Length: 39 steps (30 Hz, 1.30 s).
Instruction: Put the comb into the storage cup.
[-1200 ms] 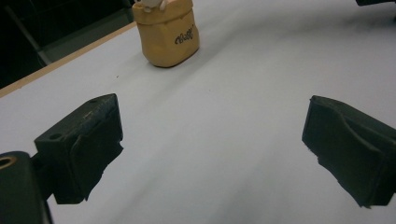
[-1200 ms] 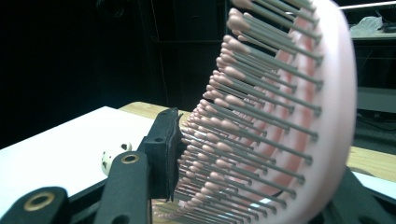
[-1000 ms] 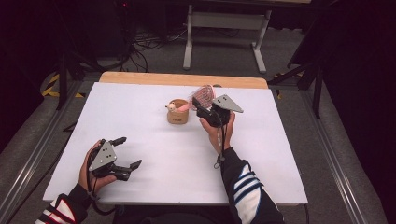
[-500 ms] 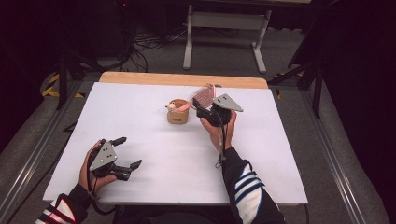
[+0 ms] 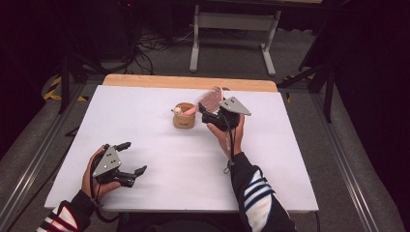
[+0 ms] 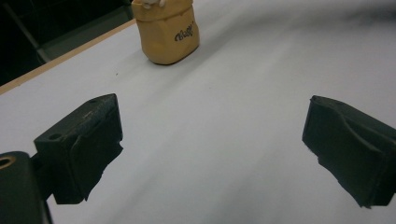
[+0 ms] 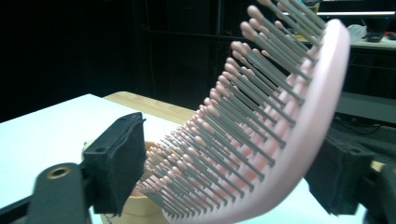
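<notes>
Biggest of all: the white table (image 5: pixel 145 111), wide and flat, with a wooden edge at the far side.

Next, the pink brush (image 5: pixel 211 98). Stands near the far middle of the table, handle end down in a cup, wide head up and leaning to the right. Looks light, easy to lift. Hard and smooth on the curved back, so maybe a bit slippery there. Bendy along the rows of thin grey pins with little pink tips, so not a good spot to squeeze. Best to take hold across the edges of the head or by the handle, not by the pins. Probably tips over with a small push, tall and leaning like that.

Then the right hand-held gripper (image 5: pixel 205 114), up beside the brush head. Jaws just now opening, with the brush head between them. Pins facing one black pad, smooth back facing the other. Looks let go, not pinched, though very close on the back side.

Then the left hand-held gripper (image 5: pixel 134 157), down at the near left of the table, well apart from the brush. Jaws spread wide, nothing but bare table between them.

Smallest: the tan cup (image 5: pixel 184 118), short and round, with some dark writing on its side. Looks light too, so likely to slide or tip if the brush gets bumped.
</notes>
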Each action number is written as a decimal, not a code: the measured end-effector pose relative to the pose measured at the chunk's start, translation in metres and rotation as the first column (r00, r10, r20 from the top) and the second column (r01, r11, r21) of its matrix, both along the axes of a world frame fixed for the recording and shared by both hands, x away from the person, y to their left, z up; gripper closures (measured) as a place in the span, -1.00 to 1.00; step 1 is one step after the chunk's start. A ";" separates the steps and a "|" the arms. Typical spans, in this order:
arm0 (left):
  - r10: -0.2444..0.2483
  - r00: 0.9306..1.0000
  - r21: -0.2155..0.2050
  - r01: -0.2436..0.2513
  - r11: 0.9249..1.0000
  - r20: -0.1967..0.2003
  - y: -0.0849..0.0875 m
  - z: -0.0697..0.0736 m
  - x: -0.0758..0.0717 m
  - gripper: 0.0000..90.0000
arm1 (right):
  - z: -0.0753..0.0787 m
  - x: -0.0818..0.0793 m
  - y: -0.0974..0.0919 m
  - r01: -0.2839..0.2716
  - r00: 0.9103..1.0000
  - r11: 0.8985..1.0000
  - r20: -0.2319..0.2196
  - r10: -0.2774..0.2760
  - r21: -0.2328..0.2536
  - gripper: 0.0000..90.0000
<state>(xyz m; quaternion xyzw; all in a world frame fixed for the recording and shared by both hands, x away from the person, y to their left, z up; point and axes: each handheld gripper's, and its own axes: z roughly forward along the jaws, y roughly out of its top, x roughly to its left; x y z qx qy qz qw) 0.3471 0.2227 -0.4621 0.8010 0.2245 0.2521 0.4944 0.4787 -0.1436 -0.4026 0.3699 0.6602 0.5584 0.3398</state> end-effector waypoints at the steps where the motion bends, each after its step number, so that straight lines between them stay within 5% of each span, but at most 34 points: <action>1: 0.001 1.000 0.000 -0.001 1.000 0.000 0.000 0.000 0.000 -0.86 | 0.000 0.000 0.000 0.001 1.000 1.000 0.001 -0.001 0.001 -0.60; 16: 0.002 1.000 0.000 -0.002 1.000 0.004 0.001 0.001 0.000 -0.87 | 0.000 0.001 -0.002 0.015 1.000 1.000 0.006 -0.015 -0.002 -0.92; 35: 0.002 1.000 -0.002 -0.002 1.000 0.010 0.001 0.002 -0.001 -0.87 | 0.004 -0.007 -0.004 -0.007 1.000 0.999 0.023 0.008 -0.043 -0.86; 39: 0.001 1.000 -0.006 -0.001 1.000 0.008 0.001 0.002 -0.001 -0.87 | 0.008 -0.012 -0.005 0.009 0.998 0.998 0.055 -0.006 -0.060 -0.86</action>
